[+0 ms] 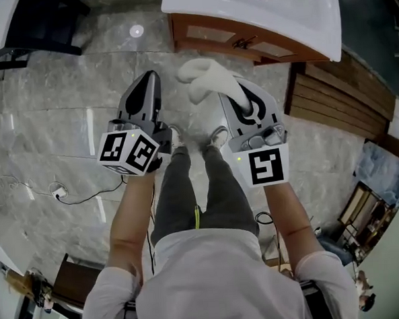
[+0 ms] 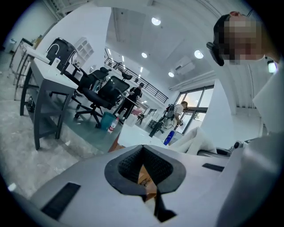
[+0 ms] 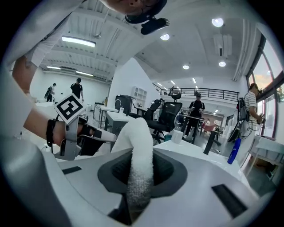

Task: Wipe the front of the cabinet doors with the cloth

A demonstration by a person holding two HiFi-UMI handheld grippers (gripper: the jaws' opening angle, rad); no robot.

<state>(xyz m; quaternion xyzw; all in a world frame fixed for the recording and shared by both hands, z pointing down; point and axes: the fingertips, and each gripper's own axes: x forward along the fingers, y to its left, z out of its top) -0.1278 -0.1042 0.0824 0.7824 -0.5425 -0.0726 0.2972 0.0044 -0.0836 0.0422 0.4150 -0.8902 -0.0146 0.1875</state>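
In the head view the wooden cabinet doors point(image 1: 213, 34) show under a white sink top point(image 1: 291, 11), just ahead of both grippers. A white cloth point(image 1: 204, 77) is bunched in my right gripper point(image 1: 224, 92), which is shut on it, short of the doors. In the right gripper view the cloth point(image 3: 138, 153) rises from between the jaws. My left gripper point(image 1: 152, 77) sits to the left of the cloth, shut and holding nothing. Its view has the jaws point(image 2: 143, 150) meeting, with a sliver of cabinet wood point(image 2: 144, 178) behind them and the cloth point(image 2: 195, 139) to the right.
I stand on a grey marble floor point(image 1: 62, 116). A dark desk point(image 1: 36, 20) is at the far left and a slatted wooden panel point(image 1: 337, 93) lies to the right of the cabinet. A cable point(image 1: 73, 194) trails on the floor. Office chairs point(image 2: 104, 95) stand beyond.
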